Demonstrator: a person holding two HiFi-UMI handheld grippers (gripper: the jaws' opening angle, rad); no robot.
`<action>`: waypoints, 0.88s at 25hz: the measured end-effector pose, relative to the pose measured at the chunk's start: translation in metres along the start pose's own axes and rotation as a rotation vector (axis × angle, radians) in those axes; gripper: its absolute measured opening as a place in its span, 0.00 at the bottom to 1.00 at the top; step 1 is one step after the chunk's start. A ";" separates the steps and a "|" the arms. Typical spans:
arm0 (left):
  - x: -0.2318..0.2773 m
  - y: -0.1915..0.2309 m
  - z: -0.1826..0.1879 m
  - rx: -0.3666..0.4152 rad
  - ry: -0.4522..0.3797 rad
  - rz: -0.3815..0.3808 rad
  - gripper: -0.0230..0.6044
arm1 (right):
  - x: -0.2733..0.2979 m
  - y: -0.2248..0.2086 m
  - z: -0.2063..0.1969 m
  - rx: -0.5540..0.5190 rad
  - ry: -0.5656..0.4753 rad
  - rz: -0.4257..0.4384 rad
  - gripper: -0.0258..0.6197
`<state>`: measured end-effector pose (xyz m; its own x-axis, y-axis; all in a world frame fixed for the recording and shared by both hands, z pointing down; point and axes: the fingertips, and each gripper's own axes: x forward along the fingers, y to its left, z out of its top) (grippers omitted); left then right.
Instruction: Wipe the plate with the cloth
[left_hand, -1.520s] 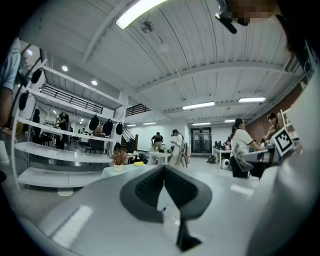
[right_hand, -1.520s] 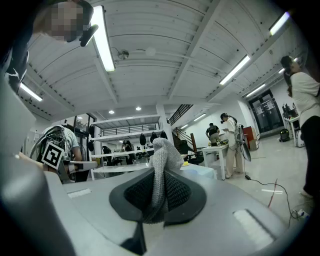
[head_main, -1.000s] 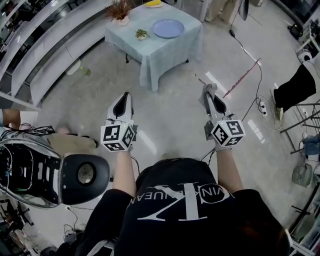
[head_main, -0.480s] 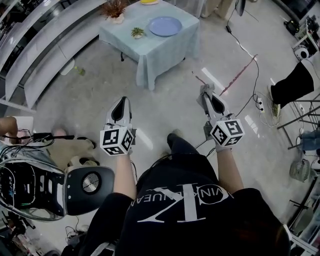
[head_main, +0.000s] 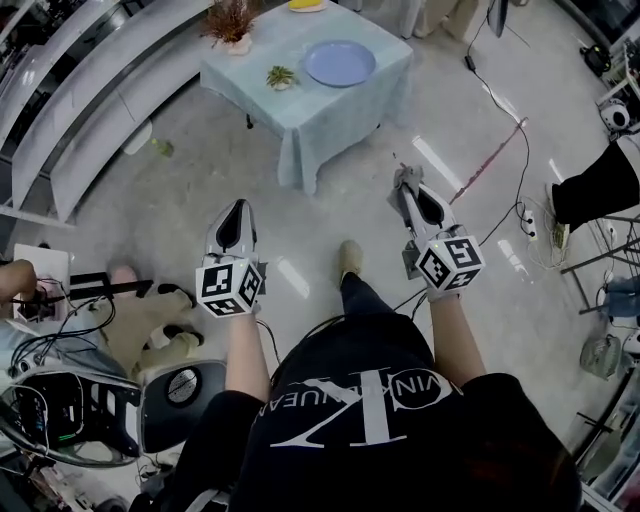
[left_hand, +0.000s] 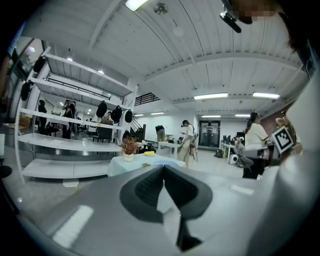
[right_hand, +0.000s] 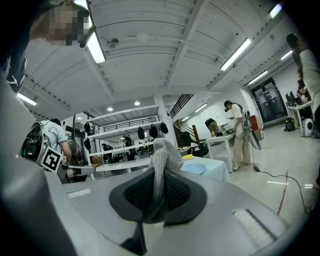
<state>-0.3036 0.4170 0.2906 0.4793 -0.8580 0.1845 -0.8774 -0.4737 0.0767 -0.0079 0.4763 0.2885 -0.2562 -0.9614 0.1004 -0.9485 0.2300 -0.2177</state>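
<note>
A round blue plate (head_main: 339, 62) lies on a small table with a pale blue cloth cover (head_main: 300, 110), far ahead across the floor. It shows small in the right gripper view as the plate (right_hand: 197, 168). My right gripper (head_main: 404, 182) is shut on a grey knitted cloth (right_hand: 161, 165), which sticks up from between its jaws; the cloth (head_main: 403, 177) shows at the tip in the head view. My left gripper (head_main: 236, 208) is shut with nothing in it. Both are held at waist height, well short of the table.
On the table stand a potted dried plant (head_main: 230, 22), a tiny green plant (head_main: 281, 75) and a yellow thing (head_main: 306, 5). A wheeled machine (head_main: 90, 410) sits at my left. White shelving (head_main: 70, 90) lines the left side. Cables (head_main: 505, 130) cross the floor at right. People stand in the background.
The table has shifted slightly in view as I step forward; a foot now shows ahead of me. The machine at left has slid back. Both grippers keep their poses.
</note>
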 end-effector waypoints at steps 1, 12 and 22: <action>0.011 0.003 0.002 -0.002 0.004 0.006 0.04 | 0.012 -0.006 0.003 0.000 0.002 0.004 0.10; 0.136 0.007 0.019 -0.002 0.054 0.005 0.04 | 0.107 -0.087 0.019 0.036 0.033 0.000 0.10; 0.244 0.000 0.019 -0.028 0.084 0.020 0.04 | 0.172 -0.165 0.019 0.047 0.077 0.002 0.10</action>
<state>-0.1865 0.2039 0.3165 0.4596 -0.8467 0.2680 -0.8873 -0.4503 0.0990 0.1084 0.2696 0.3231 -0.2732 -0.9461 0.1738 -0.9386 0.2226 -0.2635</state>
